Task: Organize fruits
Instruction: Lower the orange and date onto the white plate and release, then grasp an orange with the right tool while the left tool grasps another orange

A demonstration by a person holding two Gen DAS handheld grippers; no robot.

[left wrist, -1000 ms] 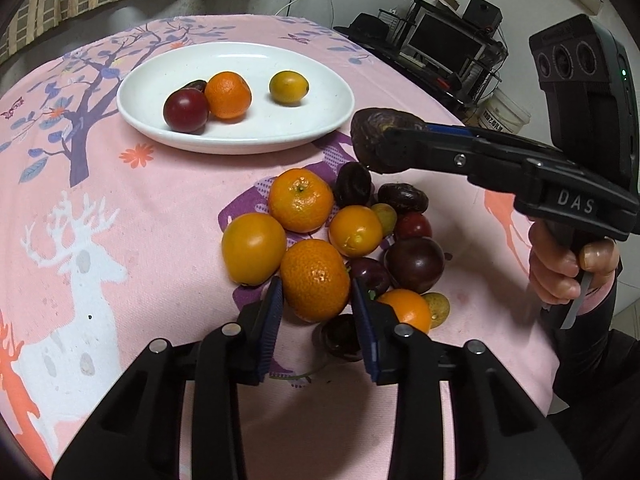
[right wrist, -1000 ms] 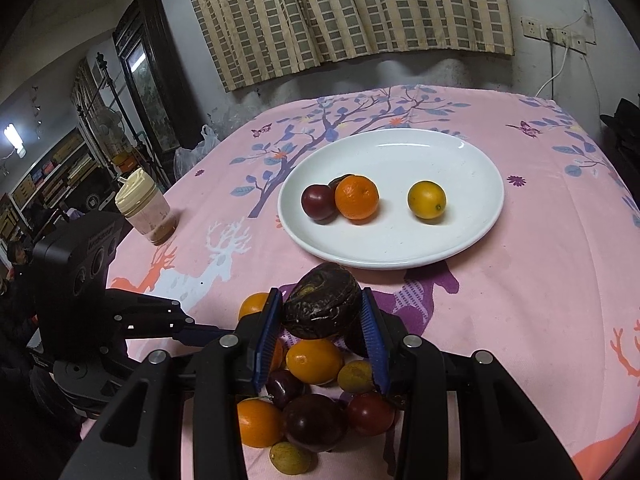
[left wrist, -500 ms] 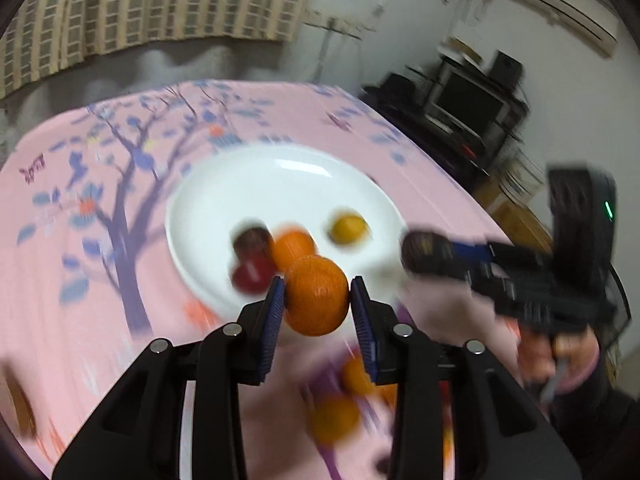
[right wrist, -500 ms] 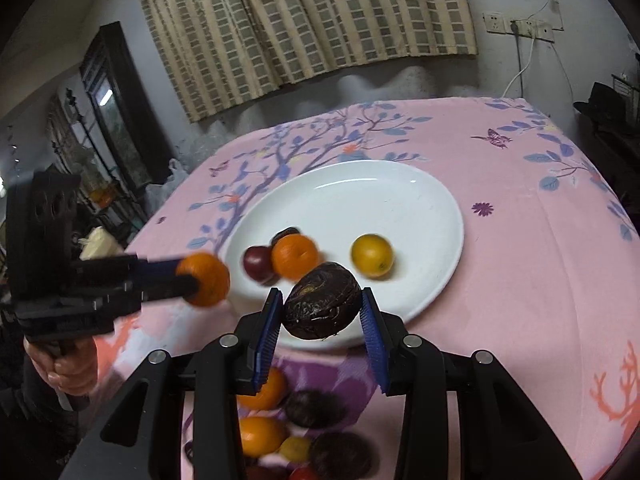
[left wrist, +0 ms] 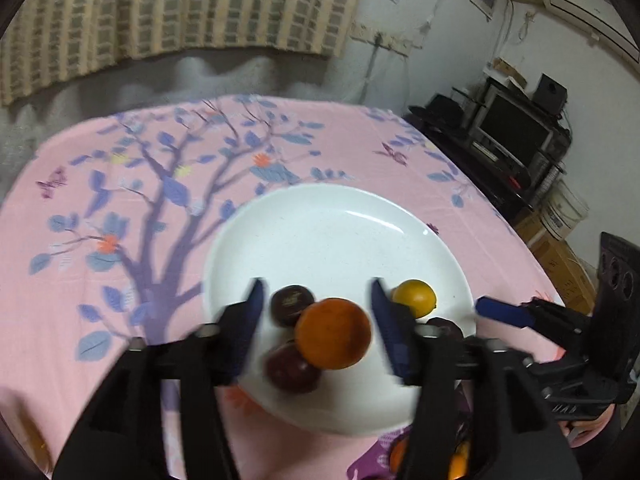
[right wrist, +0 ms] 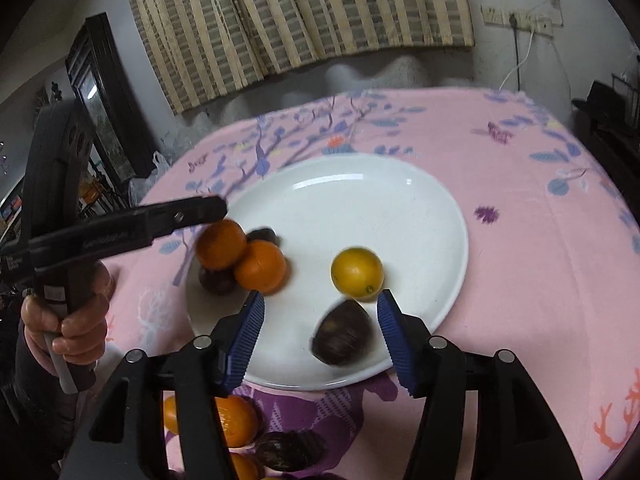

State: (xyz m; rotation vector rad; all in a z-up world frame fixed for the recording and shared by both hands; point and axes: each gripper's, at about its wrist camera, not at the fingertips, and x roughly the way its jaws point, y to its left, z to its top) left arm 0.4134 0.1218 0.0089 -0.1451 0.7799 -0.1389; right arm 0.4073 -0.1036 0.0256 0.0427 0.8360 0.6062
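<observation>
A white plate (left wrist: 332,232) (right wrist: 360,192) sits on the pink tablecloth. My left gripper (left wrist: 316,322) is open above its near side, and an orange mandarin (left wrist: 333,333) (right wrist: 221,244) lies between the jaws, free of the pads, over dark plums (left wrist: 292,367). My right gripper (right wrist: 320,336) is open, with a dark wrinkled passion fruit (right wrist: 342,333) lying on the plate between its jaws. Another mandarin (right wrist: 260,266) and a yellow citrus (right wrist: 357,269) (left wrist: 414,297) also lie on the plate.
Loose oranges (right wrist: 234,420) and dark fruits (right wrist: 288,450) lie on the cloth in front of the plate. A television stand (left wrist: 516,136) is off the table's right side. A dark cabinet (right wrist: 104,112) stands to the left.
Both grippers have opened. The left let go of the mandarin over the plate's left group. The right released the passion fruit onto the plate's near side.
</observation>
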